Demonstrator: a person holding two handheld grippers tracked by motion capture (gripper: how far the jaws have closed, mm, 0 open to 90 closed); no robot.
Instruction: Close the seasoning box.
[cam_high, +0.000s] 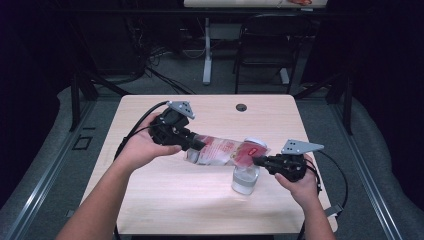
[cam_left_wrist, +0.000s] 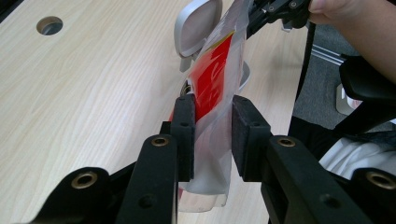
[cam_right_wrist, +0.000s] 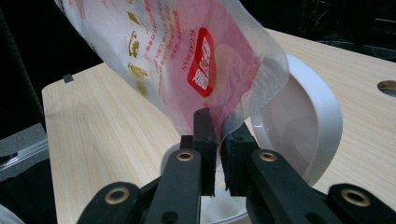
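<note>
A clear plastic bag (cam_high: 222, 150) with red print hangs stretched between my two grippers above the table. My left gripper (cam_high: 198, 145) is shut on its left end; in the left gripper view the bag (cam_left_wrist: 210, 88) runs between the pads of that gripper (cam_left_wrist: 212, 135). My right gripper (cam_high: 257, 161) is shut on the bag's right corner, pinching the bag's (cam_right_wrist: 187, 56) edge between the right gripper's (cam_right_wrist: 219, 130) jaws. That corner hangs over a clear jar (cam_high: 245, 181) whose white flip lid (cam_right_wrist: 308, 116) stands open. White grains lie in the jar.
The light wooden table (cam_high: 170, 200) has a round cable hole (cam_high: 241, 107) near its far edge. A dark chair (cam_high: 265, 45) and a table leg stand on the floor beyond. The person's forearms come in from the bottom.
</note>
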